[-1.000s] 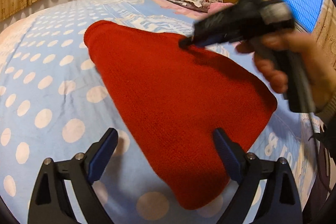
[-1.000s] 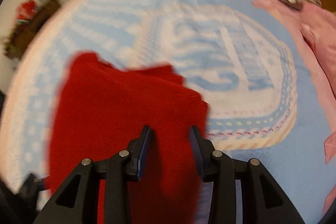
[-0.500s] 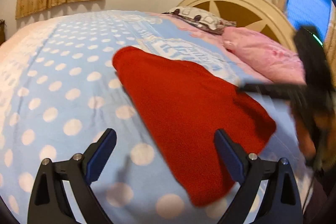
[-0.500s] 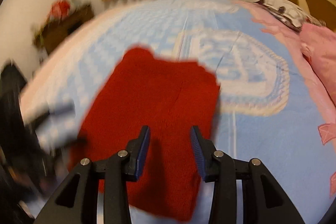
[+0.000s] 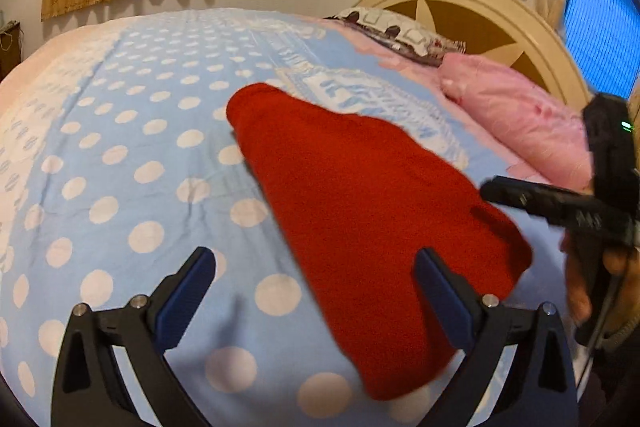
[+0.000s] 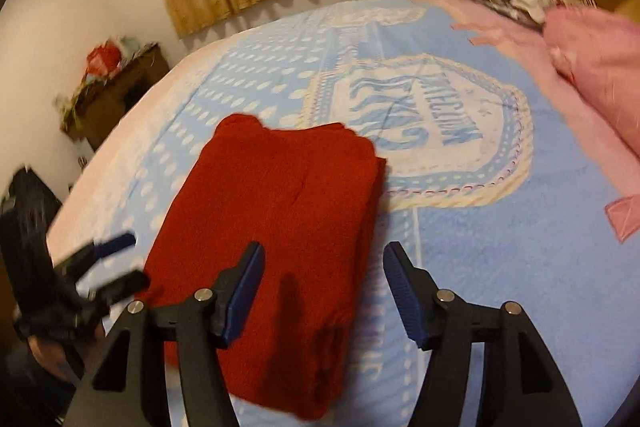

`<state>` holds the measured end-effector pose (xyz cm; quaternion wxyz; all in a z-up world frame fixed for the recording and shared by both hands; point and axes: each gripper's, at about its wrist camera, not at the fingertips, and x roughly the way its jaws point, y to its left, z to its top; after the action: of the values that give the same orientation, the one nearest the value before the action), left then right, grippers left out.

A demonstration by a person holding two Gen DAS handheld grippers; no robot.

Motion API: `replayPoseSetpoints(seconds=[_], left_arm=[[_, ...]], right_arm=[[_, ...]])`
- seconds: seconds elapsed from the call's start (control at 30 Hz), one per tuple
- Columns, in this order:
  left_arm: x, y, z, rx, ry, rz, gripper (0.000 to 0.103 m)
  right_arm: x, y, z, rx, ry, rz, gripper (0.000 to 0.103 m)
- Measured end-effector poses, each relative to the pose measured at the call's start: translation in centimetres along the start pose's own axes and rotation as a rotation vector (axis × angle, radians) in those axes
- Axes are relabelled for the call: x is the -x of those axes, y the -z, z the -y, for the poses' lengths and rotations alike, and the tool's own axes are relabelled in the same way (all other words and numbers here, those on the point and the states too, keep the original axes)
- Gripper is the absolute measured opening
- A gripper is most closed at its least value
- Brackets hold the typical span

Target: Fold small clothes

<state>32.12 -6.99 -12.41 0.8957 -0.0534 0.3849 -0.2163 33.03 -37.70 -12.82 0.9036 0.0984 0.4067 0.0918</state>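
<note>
Item: one red knitted garment [image 5: 360,195], small, lying folded into a thick oblong on the light-blue bedspread with white polka dots [image 5: 120,155], roughly mid-bed and clear of the pink quilted pillow [image 5: 516,123] near the cream wooden headboard [image 5: 480,27]. Left gripper [image 5: 316,291]: jaws spread to their widest and opening, nothing between them, poised over the near edge of the garment without touching it. Right gripper [image 6: 324,291]: jaws apart and opening, empty, above the near end of the fold; no pad presses on cloth. Condition of the fold, by judgement: layers appear stacked and the edges roughly squared, with the right-hand side showing doubled thickness, so the step in hand reads as letting go after a fold. Handling note: to finish well, lift both grippers straight off so the soft knit is not dragged, then check that the corners line up before any further fold or smoothing pass; knit of this weight should hold its shape but may spring open at a thick edge. Markings: a printed crest on the bedspread [image 6: 424,131] carries lettering, seen upside down and too blurred to read with confidence. No label is visible on the garment.
</note>
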Motion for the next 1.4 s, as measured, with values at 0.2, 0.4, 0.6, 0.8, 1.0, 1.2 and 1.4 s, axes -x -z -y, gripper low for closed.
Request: replayPoseSetpoints(seconds=[0.2,0.4,0.6,0.8,1.0,1.2,1.4], left_arm=[[-2.5,0.3,1.3,-0.047,-0.022,-0.055,0.102],[-3.3,0.5,0.9,-0.026,-0.004,-0.083,0.103],[-4.0,0.7,0.8,-0.011,0.015,-0.1,0.103],[-4.5,0.9,0.8,0.0,0.035,-0.111,0.103],[-4.8,1.0,0.7,0.018,0.056,-0.125,0.103],[-4.9,1.0,0.7,0.028,0.074,-0.132,0.103],[-5.3,0.9,1.0,0.026,0.089,-0.133,0.103]], right_arm=[[-3.4,-2.2,1.8,-0.063,-0.055,-0.066,0.071],[-7.2,-3.2,5.1,-0.173,-0.097,-0.101,0.078],[-9.6,-3.6,5.2,-0.18,-0.197,-0.15,0.078],[-11.4,-4.3,4.7,-0.169,-0.213,-0.167,0.078],[-12.2,-4.8,4.7,-0.177,-0.254,-0.161,0.078],[-13.1,-5.2,5.5,-0.207,-0.333,-0.197,0.051],[-13.8,-5.5,5.1,-0.175,-0.384,-0.206,0.05]])
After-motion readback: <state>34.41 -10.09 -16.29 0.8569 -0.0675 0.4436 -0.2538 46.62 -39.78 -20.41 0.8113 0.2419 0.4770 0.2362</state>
